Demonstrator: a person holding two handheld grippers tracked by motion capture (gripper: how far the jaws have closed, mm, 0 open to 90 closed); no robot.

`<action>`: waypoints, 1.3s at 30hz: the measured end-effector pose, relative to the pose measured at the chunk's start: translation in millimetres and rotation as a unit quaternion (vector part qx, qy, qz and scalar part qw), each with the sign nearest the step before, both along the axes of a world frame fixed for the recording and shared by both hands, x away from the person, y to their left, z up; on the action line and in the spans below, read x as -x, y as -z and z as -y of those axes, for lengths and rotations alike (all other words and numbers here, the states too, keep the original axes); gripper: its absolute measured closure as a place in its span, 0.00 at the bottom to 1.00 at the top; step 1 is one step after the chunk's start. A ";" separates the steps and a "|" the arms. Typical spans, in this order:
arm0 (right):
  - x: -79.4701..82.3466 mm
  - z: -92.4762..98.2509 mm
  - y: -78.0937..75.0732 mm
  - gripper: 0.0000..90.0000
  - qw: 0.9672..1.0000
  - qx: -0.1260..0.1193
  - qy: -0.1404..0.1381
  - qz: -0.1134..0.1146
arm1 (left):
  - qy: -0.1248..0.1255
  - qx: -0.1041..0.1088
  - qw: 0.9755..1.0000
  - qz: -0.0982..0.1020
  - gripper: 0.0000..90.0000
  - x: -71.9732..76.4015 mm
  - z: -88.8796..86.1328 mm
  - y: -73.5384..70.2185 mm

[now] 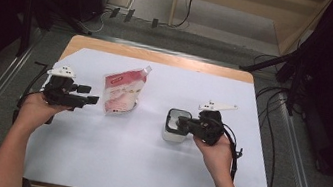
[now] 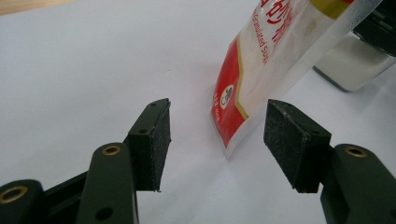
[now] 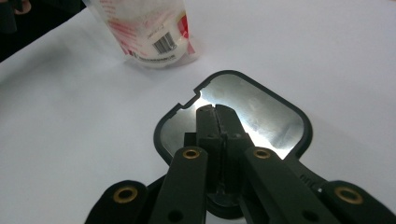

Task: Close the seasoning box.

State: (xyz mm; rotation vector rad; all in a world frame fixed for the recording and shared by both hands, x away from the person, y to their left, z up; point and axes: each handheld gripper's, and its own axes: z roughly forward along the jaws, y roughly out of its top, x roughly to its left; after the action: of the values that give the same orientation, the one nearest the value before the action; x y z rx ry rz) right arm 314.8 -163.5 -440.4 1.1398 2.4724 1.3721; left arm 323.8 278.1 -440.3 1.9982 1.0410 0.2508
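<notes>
I am seeing my right gripper (image 3: 215,108) with jaws closed together over the shiny-lidded, dark-rimmed container (image 3: 261,109) mid-counter (image 1: 142,170). My left gripper (image 2: 217,140) is sitting part open, empty, just before the red-and-white sugar pouch (image 2: 252,70).

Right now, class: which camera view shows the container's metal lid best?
The right gripper view: the lid lies just below the camera, its shiny face and dark rim plain, with the shut right tongs over it. The high view shows the container small, partly behind the tongs. The left gripper view catches its white-filled body.
</notes>
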 end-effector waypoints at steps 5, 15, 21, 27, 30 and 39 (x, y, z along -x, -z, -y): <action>0.5 -0.8 0.3 0.99 1.000 -0.004 -0.002 -0.004 | 0.001 -0.001 1.000 -0.002 0.47 -0.1 0.1 0.1; 2.3 -2.7 -2.8 0.75 1.000 -0.005 0.002 0.018 | 0.003 -0.004 1.000 -0.004 0.47 -0.3 0.6 1.5; -1.2 12.8 -6.0 0.63 0.999 -0.021 0.029 0.037 | 0.004 -0.004 1.000 -0.007 0.46 0.3 1.0 2.0; -2.5 27.1 -7.5 0.53 0.997 -0.017 0.046 0.057 | 0.003 -0.005 1.000 -0.006 0.46 0.7 1.9 2.1; -3.0 34.4 -8.2 0.50 0.997 -0.020 0.053 0.061 | 0.003 -0.005 1.000 -0.007 0.46 0.4 2.2 2.4; -2.8 54.4 -5.1 0.41 0.995 -0.018 0.066 0.067 | 0.003 -0.006 1.000 -0.008 0.46 0.8 1.9 2.6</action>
State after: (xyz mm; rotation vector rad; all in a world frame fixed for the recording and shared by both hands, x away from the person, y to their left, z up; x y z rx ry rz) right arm 317.6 -217.9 -435.4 1.1536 2.2470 1.4107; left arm 323.0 276.2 -442.9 2.0167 1.0468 0.2383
